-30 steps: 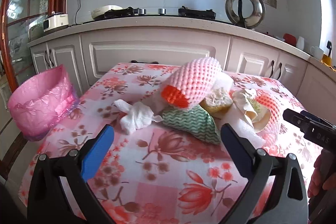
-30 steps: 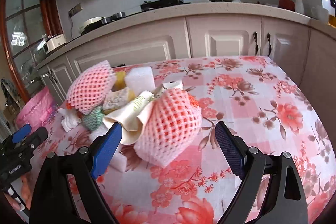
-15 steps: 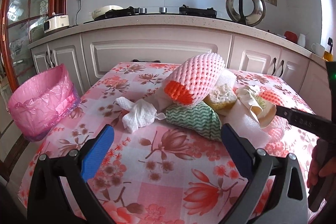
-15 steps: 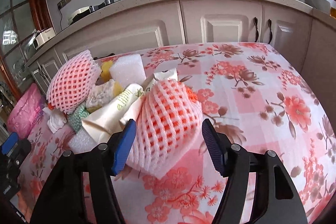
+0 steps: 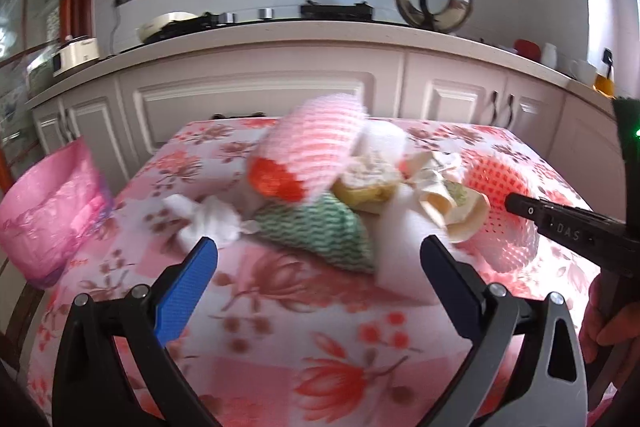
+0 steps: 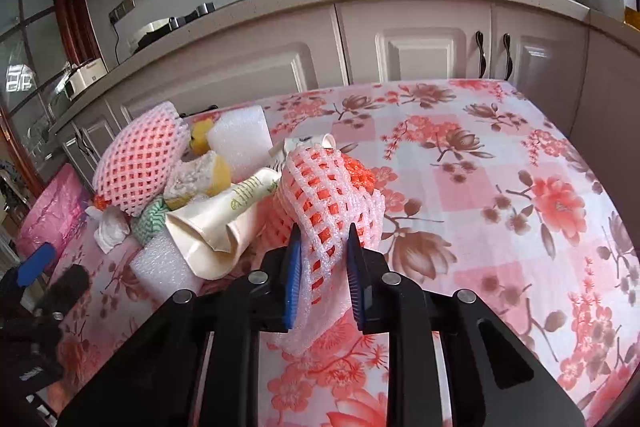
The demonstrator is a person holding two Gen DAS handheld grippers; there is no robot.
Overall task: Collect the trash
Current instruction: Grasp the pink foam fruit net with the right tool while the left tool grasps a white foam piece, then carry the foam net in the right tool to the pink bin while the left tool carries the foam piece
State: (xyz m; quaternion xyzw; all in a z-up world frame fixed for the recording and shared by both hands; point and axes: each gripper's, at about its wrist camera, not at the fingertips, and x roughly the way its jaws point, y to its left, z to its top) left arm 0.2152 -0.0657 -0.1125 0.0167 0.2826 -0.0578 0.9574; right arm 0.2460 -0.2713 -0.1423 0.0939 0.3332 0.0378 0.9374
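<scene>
My right gripper (image 6: 324, 233) is closing on a pink foam fruit net (image 6: 328, 187), squeezing its near end between both blue pads. Left of the net lies a heap of trash: a cream tube (image 6: 224, 215), a white foam block (image 6: 240, 143), a yellow sponge piece (image 6: 200, 175) and a second foam net (image 6: 138, 163). In the left wrist view my left gripper (image 5: 318, 243) stands open just short of a green patterned cloth (image 5: 320, 227) and a crumpled white tissue (image 5: 208, 219), with nothing between its fingers. The right gripper's finger (image 5: 560, 227) reaches in from the right.
A pink bag-lined bin (image 5: 52, 211) stands off the table's left edge. The floral tablecloth (image 6: 500, 187) is bare to the right of the heap. White cabinets (image 5: 256, 103) and a counter with a stove run behind the table. A hand (image 5: 608, 323) shows at lower right.
My right gripper went from wide open around the foam net to pinching it. The left gripper moved closer to the heap and stayed open.
</scene>
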